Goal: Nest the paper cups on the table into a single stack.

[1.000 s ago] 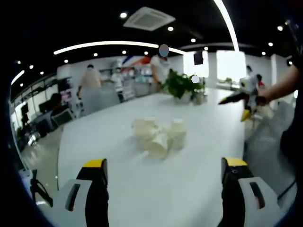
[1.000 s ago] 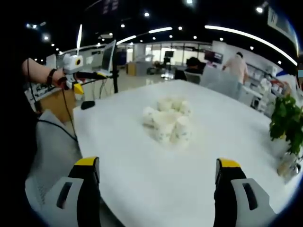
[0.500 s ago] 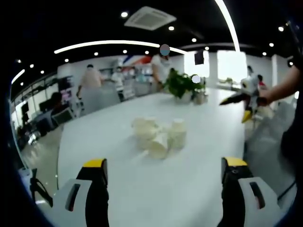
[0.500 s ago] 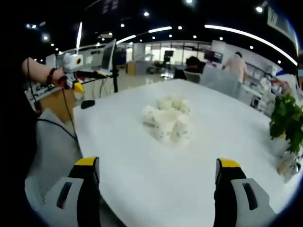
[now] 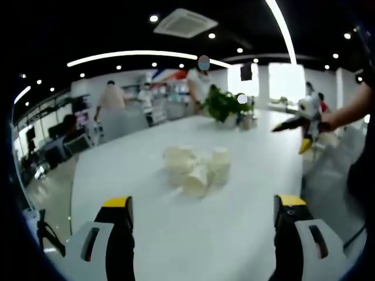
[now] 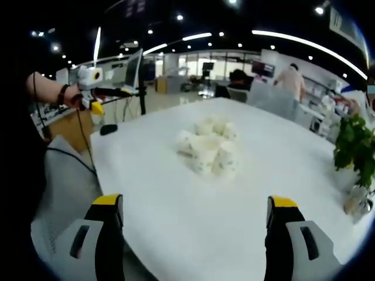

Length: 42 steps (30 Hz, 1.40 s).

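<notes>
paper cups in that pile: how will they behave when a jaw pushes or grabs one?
Probably light and easily shoved: the paper cups sit in a loose cluster on the smooth white table. Some look tipped on their sides, so those may roll. Thin paper walls would likely crush under a hard squeeze.

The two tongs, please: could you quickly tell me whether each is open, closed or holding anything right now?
Left tongs: open, holding nothing, short of the paper cups.
Right tongs: open, holding nothing, short of the cups.

No text is legible (all too blurred).
</notes>
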Each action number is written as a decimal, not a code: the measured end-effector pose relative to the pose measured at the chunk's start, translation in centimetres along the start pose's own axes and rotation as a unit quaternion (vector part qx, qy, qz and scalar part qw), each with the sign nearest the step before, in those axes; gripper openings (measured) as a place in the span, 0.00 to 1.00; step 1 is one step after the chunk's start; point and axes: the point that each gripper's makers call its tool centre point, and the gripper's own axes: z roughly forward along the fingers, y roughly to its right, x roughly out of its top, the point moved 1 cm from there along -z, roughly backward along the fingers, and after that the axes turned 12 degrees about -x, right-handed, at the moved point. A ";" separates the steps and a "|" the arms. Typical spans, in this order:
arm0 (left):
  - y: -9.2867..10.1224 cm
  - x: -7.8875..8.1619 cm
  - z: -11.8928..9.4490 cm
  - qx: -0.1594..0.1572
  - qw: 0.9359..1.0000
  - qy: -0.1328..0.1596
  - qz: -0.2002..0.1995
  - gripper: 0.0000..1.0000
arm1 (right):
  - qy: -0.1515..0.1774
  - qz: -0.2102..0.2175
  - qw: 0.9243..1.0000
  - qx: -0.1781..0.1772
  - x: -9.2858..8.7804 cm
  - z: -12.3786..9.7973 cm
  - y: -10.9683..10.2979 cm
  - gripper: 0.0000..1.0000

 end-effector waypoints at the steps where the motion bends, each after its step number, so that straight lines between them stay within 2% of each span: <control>1: 0.0 -0.1 0.0 0.000 1.000 -0.001 0.000 1.00 | 0.000 0.003 1.000 0.001 0.0 0.0 -0.1 1.00; 42: -0.1 0.1 0.2 -0.001 1.000 0.001 -0.004 1.00 | -0.003 0.001 1.000 0.005 0.1 0.6 -0.3 1.00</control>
